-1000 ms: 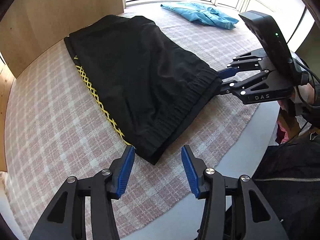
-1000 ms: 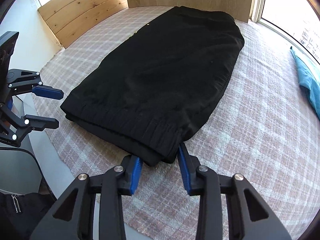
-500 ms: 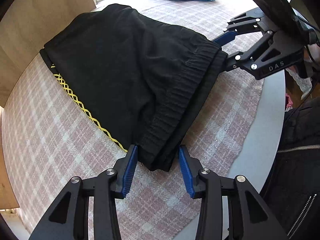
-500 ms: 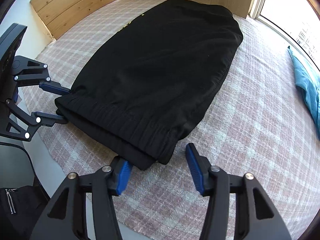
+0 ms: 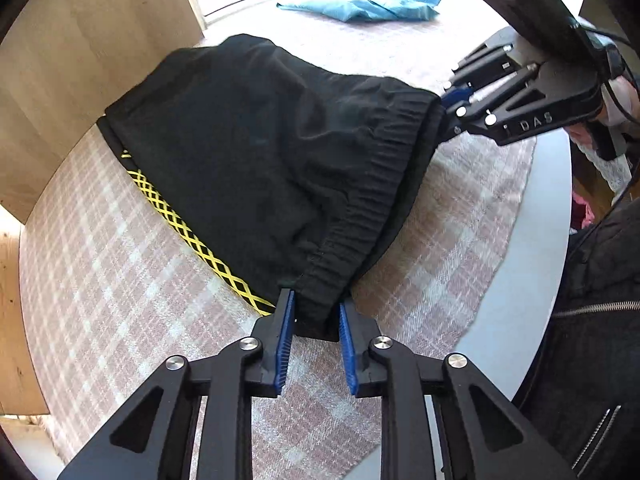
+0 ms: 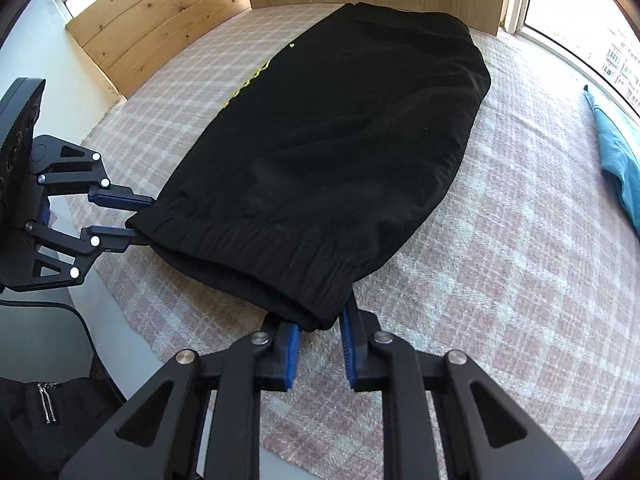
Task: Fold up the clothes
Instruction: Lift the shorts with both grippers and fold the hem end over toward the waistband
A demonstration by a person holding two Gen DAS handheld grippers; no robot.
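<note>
Black trousers (image 5: 256, 152) with a yellow lattice stripe (image 5: 192, 240) lie folded lengthwise on a pink checked blanket (image 5: 100, 280). Their ribbed waistband (image 6: 256, 252) is raised off the blanket at my end. My left gripper (image 5: 314, 320) is shut on one waistband corner. At the other corner my right gripper (image 6: 320, 326) is shut on the band too. Each view shows the opposite gripper: the right gripper (image 5: 452, 112) at upper right, the left gripper (image 6: 136, 216) at the left edge.
A blue garment (image 5: 360, 4) lies crumpled at the far side by the window, also seen as the blue garment (image 6: 616, 152) at the right. Wooden panels (image 6: 160, 12) wall the far end. The white table edge (image 5: 532, 280) runs near a person's dark jacket (image 5: 592, 340).
Both grippers went from open beside the waistband corners to shut on them. The waistband end has lifted off the blanket and the cloth is bunched upward.
</note>
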